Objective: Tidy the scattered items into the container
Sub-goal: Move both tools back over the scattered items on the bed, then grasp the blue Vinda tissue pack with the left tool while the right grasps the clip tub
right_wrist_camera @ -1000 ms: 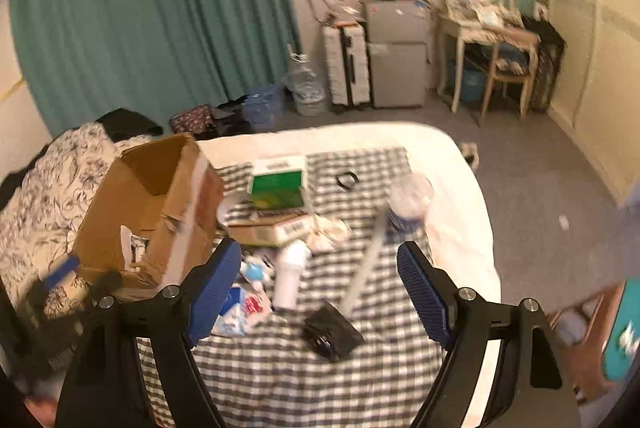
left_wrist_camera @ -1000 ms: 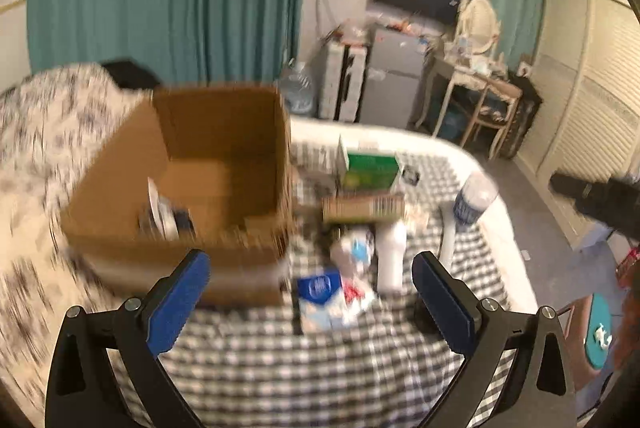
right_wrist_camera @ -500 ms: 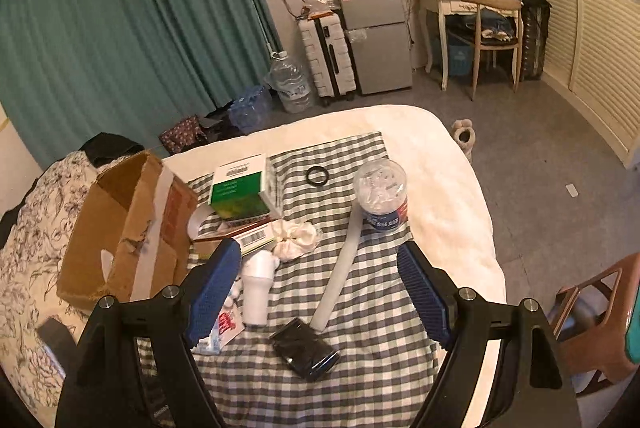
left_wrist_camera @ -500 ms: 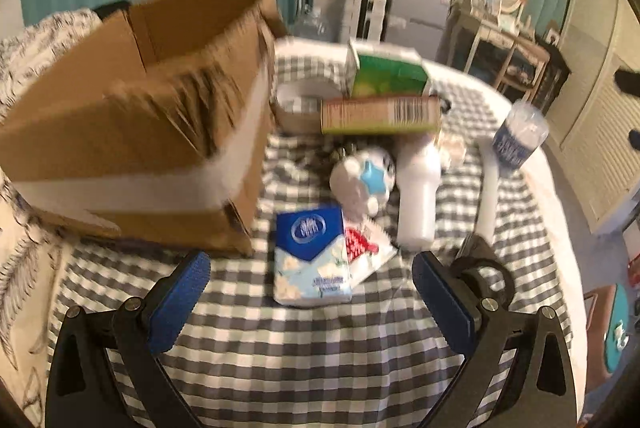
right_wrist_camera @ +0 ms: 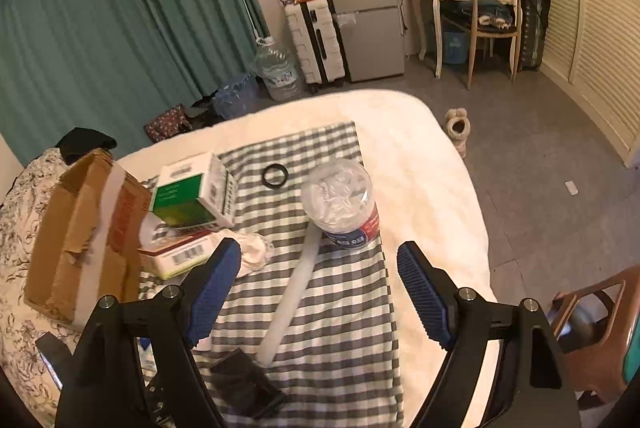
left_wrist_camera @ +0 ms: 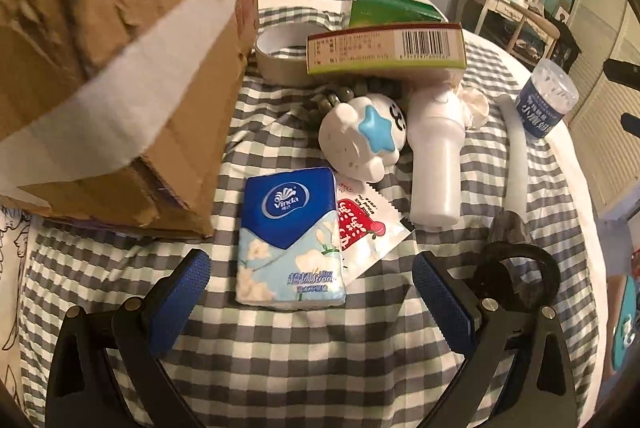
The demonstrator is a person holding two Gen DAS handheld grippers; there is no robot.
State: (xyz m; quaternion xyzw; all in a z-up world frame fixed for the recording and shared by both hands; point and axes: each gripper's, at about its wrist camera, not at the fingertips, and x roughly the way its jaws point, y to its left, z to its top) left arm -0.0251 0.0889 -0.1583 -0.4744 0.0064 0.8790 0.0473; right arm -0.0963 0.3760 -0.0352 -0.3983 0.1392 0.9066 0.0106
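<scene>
On the grey-and-white checked cloth (left_wrist_camera: 280,348) beside the torn brown cardboard box (left_wrist_camera: 120,48), we see a blue tissue pack (left_wrist_camera: 290,236) between our left gripper's (left_wrist_camera: 310,292) parted, empty fingers; our right gripper (right_wrist_camera: 318,288) is spread too, holding nothing.

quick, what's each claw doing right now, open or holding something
Left claw: open, holding nothing, above the blue tissue pack.
Right claw: open, holding nothing.

Torn, rough cardboard box (left_wrist_camera: 120,40); glossy plastic tissue pack (left_wrist_camera: 290,240); woven checked cloth (left_wrist_camera: 320,356); the white bottle (left_wrist_camera: 438,164) is probably matt plastic.
</scene>
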